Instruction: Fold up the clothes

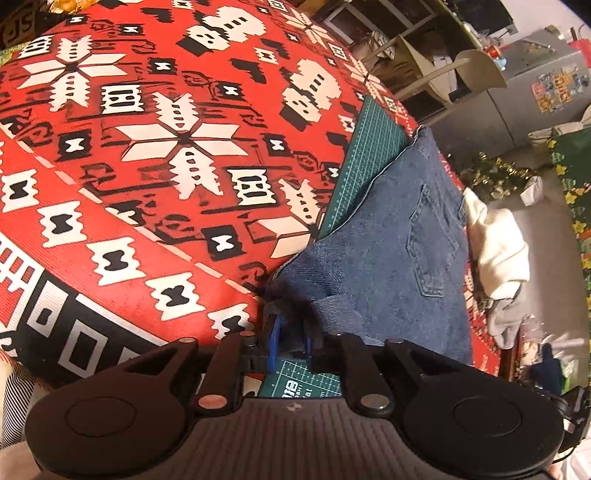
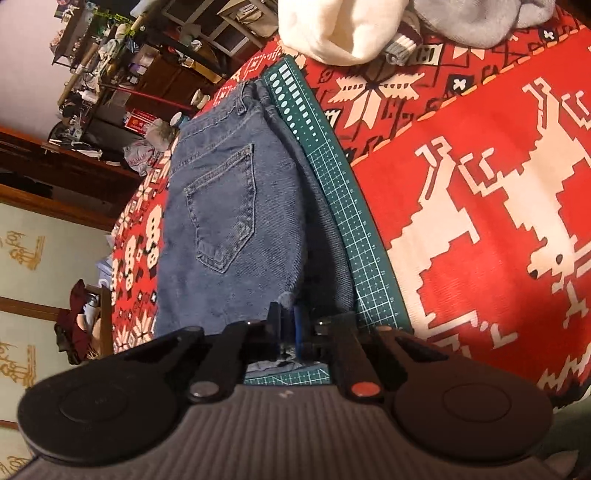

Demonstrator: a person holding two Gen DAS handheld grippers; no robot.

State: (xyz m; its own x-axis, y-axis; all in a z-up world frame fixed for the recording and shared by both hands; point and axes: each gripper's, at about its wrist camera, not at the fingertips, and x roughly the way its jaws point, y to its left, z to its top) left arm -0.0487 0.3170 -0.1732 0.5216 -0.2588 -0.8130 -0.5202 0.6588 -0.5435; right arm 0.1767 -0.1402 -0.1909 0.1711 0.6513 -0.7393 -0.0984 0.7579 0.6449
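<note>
Blue denim jeans [image 1: 391, 258] lie folded on a green cutting mat [image 1: 369, 155] over a red patterned cloth; a back pocket faces up. My left gripper [image 1: 291, 332] is shut on a lower corner of the jeans, the denim pinched between its blue pads. In the right wrist view the same jeans [image 2: 229, 221] lie beside the mat [image 2: 354, 229]. My right gripper [image 2: 291, 325] is shut on the near edge of the jeans, with frayed hem showing below its fingers.
The red, white and black patterned cloth [image 1: 147, 147] covers the table. A cream garment [image 1: 498, 247] and grey clothing [image 2: 480, 18] lie heaped past the jeans. Shelves, a chair [image 1: 465, 70] and room clutter stand beyond the table edge.
</note>
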